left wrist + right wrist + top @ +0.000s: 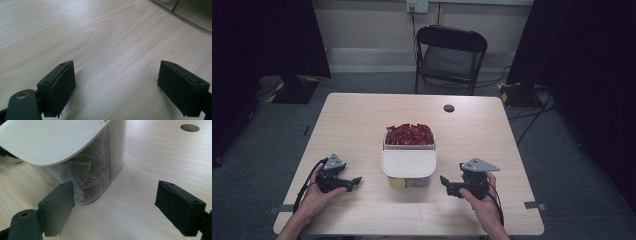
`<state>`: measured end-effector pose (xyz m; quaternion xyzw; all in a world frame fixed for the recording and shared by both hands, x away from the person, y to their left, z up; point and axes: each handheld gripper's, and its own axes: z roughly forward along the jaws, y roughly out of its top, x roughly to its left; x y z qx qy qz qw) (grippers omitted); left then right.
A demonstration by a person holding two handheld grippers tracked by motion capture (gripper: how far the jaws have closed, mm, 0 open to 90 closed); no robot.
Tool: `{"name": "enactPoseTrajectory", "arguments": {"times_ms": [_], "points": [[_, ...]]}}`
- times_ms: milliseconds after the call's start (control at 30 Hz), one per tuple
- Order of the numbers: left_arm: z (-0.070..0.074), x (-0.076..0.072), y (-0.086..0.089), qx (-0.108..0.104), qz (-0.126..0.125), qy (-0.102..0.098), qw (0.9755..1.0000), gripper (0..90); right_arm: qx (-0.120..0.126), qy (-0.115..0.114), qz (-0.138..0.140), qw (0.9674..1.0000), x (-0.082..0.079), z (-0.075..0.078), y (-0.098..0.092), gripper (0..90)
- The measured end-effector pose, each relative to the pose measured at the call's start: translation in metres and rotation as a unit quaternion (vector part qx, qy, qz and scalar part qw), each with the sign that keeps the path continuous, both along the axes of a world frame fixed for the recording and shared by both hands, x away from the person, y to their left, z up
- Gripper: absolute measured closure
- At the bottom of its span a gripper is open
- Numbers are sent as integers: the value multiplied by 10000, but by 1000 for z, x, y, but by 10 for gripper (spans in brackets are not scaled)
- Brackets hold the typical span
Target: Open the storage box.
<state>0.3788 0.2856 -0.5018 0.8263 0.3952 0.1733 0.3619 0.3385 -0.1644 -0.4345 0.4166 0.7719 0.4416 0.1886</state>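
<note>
No writing or label was legible on any item. A clear plastic container (408, 160) stood at the middle of the light wood bench (362, 120), divided in two compartments. The far compartment was open and heaped with red packets (409, 134). The near compartment was covered by a white lid (408, 163); through its clear wall, in the right gripper view, pale tea bags (87, 175) with brownish contents were seen. The left hand-held gripper (353, 182) rested low over the bench left of the container, jaws wide apart with only bare wood between them. The right hand-held gripper (445, 182) sat right of the container, jaws also apart and holding nothing; the container's near corner was just beyond its left jaw. A round hole (449, 108) lay in the far bench top, and a black folding chair (449, 55) stood behind.
</note>
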Motion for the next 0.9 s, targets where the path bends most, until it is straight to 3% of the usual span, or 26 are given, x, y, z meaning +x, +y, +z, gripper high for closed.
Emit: {"name": "enactPoseTrajectory", "arguments": {"times_ms": [467,900], "points": [[0,0,0,-6,4,0,10000,141,-53,69,353,9993,-1,-4,25,150],[0,0,0,-3,3,0,10000,141,-172,60,504,9986,5,-8,41,147]]}}
